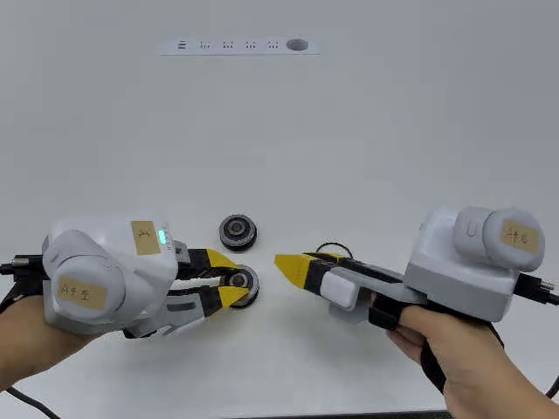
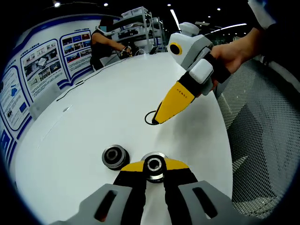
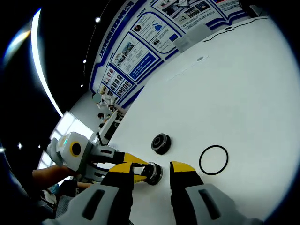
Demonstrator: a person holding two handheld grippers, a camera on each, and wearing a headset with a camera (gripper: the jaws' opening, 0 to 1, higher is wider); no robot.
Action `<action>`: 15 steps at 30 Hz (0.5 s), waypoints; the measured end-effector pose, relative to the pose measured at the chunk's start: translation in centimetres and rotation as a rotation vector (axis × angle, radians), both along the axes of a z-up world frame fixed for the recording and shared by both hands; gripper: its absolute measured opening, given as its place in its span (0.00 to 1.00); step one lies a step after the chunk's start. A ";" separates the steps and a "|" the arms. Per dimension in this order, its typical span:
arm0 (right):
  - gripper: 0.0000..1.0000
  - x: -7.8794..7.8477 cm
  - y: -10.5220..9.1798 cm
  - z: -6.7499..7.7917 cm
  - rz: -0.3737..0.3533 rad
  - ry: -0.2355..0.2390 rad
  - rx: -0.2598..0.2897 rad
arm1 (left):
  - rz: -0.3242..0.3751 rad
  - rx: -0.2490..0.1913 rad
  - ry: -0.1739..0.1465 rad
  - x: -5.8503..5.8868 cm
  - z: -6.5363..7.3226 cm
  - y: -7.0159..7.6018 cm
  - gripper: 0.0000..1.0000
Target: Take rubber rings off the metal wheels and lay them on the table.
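Left hand-held gripper (image 1: 229,279) clamped on a metal wheel (image 2: 154,164), which looks bare. Right hand-held gripper (image 3: 154,168) has jaws apart, just beside it. One rubber ring (image 3: 200,160) lies on the counter (image 1: 367,157); the second wheel (image 1: 238,231) is still ringed. Risk: the bare wheel rolls away on release.

Table (image 1: 367,157): smooth matt white.
Held wheel (image 2: 154,165): bright polished metal.
Far wheel (image 1: 238,231): matt black rubber is worn over metal.
Loose ring (image 3: 213,160): thin matt rubber.
Left gripper (image 1: 238,284): smooth white plastic, yellow tips.
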State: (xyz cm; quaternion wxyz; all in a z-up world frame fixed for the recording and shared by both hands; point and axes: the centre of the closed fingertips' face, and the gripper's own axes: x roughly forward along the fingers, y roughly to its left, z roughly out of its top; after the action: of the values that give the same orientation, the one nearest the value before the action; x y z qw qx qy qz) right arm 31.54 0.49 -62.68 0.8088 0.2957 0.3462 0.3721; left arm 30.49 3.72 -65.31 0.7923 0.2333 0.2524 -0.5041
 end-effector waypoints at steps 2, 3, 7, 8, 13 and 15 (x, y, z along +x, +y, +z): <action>0.38 -0.3 0.6 -0.3 0.011 0.035 0.020 | -0.001 0.000 0.003 0.0 0.0 0.0 0.14; 0.40 -0.4 0.9 -0.5 0.019 0.036 0.021 | -0.002 -0.001 0.004 0.0 0.0 0.0 0.14; 0.45 -0.7 1.9 -0.6 0.036 0.067 0.047 | -0.002 -0.008 0.011 0.0 -0.1 0.0 0.14; 0.46 -0.8 2.2 -0.6 0.038 0.085 0.063 | -0.001 -0.009 0.014 0.0 -0.1 0.1 0.14; 0.49 -1.1 2.8 -1.2 0.049 0.112 0.053 | 0.003 -0.011 0.018 0.0 0.0 0.1 0.14; 0.49 -1.2 3.0 -1.4 0.055 0.125 0.058 | 0.010 -0.023 0.021 0.0 -0.1 0.1 0.14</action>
State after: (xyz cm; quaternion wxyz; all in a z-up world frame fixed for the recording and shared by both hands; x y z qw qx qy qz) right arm 30.34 3.48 -64.06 0.7662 0.3320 0.3930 0.3849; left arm 30.50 3.81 -65.36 0.7948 0.2176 0.2562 -0.5053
